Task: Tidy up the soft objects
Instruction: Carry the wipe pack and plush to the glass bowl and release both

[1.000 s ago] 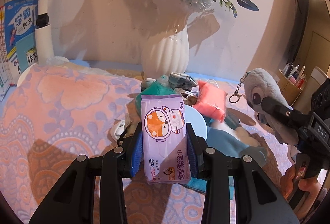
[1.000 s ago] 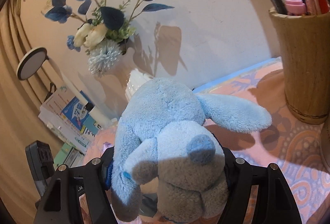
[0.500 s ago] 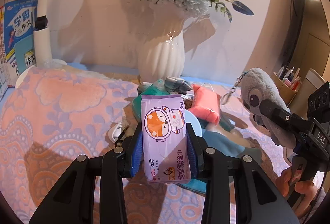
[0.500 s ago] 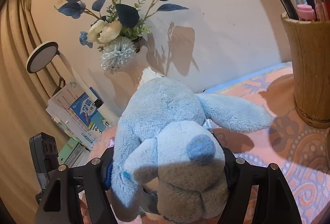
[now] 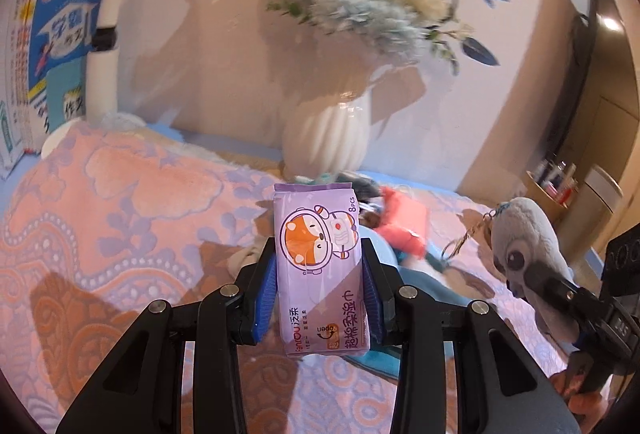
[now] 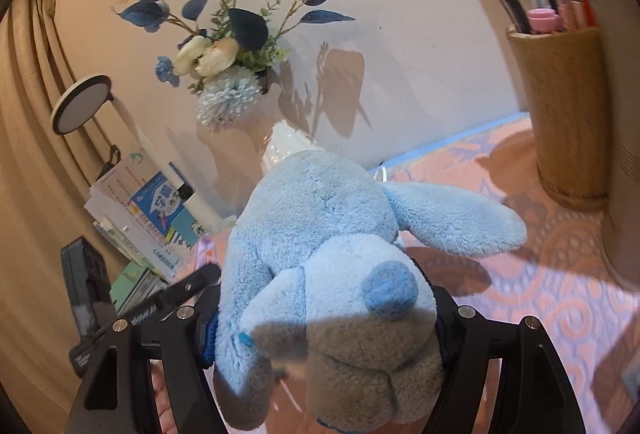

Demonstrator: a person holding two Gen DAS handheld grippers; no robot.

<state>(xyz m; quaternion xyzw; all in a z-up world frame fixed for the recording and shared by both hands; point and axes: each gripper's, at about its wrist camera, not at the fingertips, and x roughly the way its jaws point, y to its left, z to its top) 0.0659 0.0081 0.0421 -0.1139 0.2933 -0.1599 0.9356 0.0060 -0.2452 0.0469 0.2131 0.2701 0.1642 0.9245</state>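
Note:
My left gripper [image 5: 320, 286] is shut on a purple pack of wet wipes [image 5: 318, 258] with an orange cartoon animal, held upright above the patterned cloth. My right gripper [image 6: 326, 318] is shut on a light blue plush toy [image 6: 320, 234], its blue pads pressed into both flanks; one long ear sticks out to the right. In the left wrist view the same plush toy [image 5: 524, 234] with its keychain shows at the right, clamped in the right gripper [image 5: 560, 290]. A pile of soft things lies behind the pack: a pink pouch [image 5: 404, 222] and a blue cloth [image 5: 420, 282].
A white ribbed vase [image 5: 326, 134] of blue and white flowers stands against the wall behind the pile. Books [image 5: 52, 54] lean at the far left beside a white lamp stem [image 5: 106, 46]. A woven pen holder [image 6: 568, 114] stands at the right. The orange patterned cloth [image 5: 120, 202] covers the surface.
The left wrist view has tilted up and shifted, so the vase and pile sit farther back and right. The right gripper with the plush toy has swung sideways; the pen holder moved toward the right edge.

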